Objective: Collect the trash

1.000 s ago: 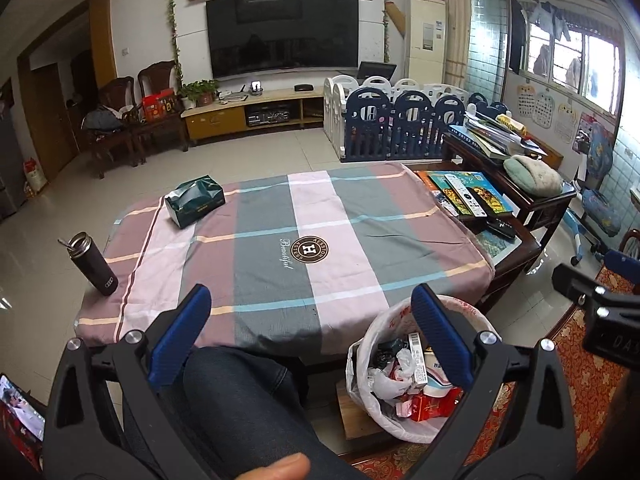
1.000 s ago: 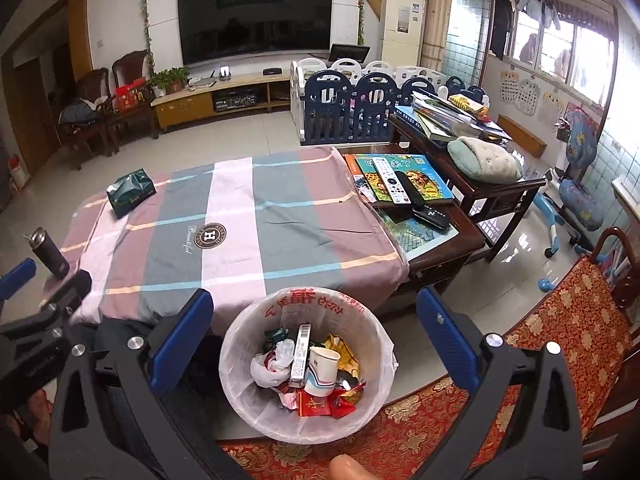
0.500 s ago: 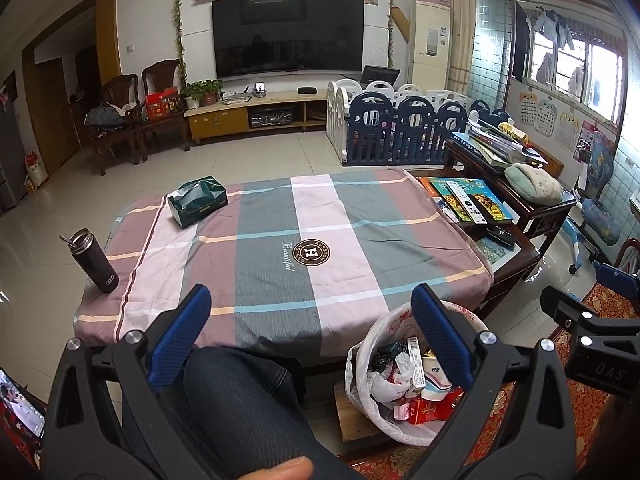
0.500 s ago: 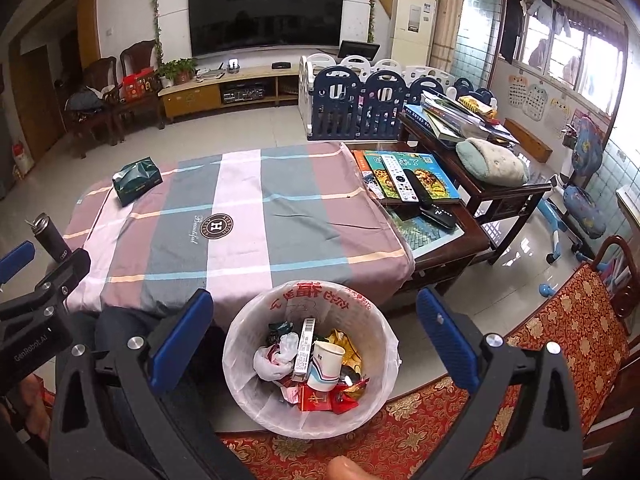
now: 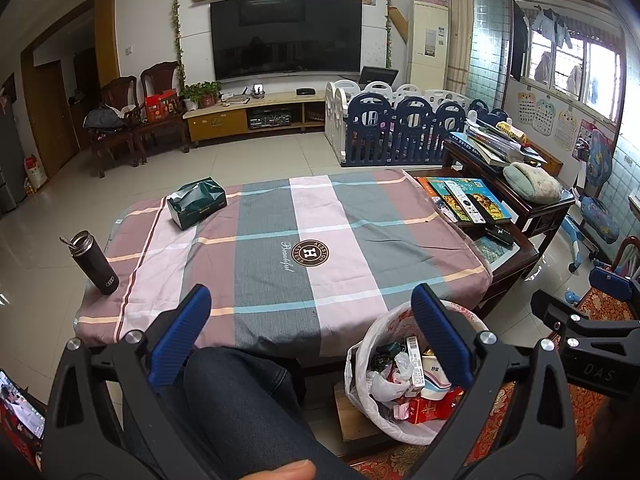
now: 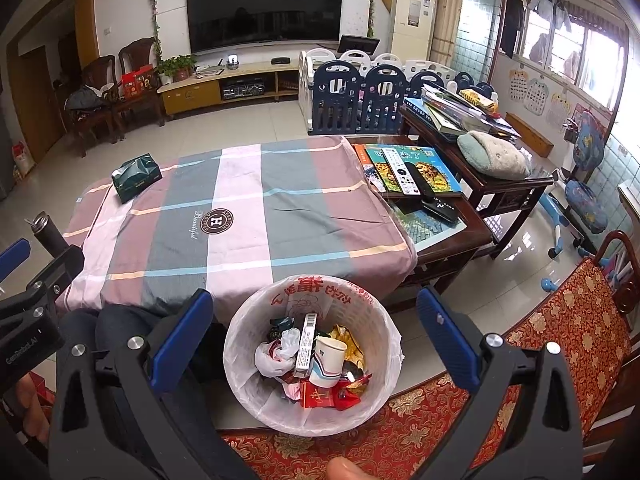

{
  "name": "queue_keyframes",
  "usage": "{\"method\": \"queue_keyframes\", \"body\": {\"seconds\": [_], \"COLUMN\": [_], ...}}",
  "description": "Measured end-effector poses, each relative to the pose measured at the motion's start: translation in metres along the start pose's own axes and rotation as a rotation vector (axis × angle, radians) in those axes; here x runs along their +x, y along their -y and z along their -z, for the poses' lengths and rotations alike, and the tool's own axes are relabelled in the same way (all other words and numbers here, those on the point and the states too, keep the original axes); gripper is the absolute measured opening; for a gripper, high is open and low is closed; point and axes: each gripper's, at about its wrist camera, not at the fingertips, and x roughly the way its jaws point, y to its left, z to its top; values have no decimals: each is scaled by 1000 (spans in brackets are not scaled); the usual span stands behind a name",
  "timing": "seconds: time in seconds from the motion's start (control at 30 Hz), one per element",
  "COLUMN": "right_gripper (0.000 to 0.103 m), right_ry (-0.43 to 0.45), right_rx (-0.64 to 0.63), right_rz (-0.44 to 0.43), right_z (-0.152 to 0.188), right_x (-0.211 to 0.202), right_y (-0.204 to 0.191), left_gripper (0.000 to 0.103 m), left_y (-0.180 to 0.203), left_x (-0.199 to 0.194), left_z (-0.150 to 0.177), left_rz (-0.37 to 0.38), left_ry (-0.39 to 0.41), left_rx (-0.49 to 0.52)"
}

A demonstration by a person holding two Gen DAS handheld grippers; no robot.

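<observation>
The trash bin [image 6: 312,354] is sitting on the floor right at the near edge of the table [image 5: 280,248], already stuffed with a paper cup [image 6: 329,360] and wrappers. Both views are creeping upward over the last second, so collecting looks about done. Right gripper [image 6: 310,340] is hovering above the bin, fingers wide and empty; left gripper [image 5: 310,340] beside it over a knee, also wide.
</observation>
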Motion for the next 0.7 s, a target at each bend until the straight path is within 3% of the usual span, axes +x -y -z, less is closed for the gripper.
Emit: {"method": "queue_keyframes", "body": {"seconds": [0.7], "right_gripper": [99], "right_ry": [-9], "right_rx": [2], "right_rz": [0], "right_z": [2], "right_x": [4], "right_y": [0], "left_gripper": [100], "left_y": [1], "left_x": [-1], "left_z": [0], "left_rz": [4], "left_ry": [-4], "left_rx": [2]}}
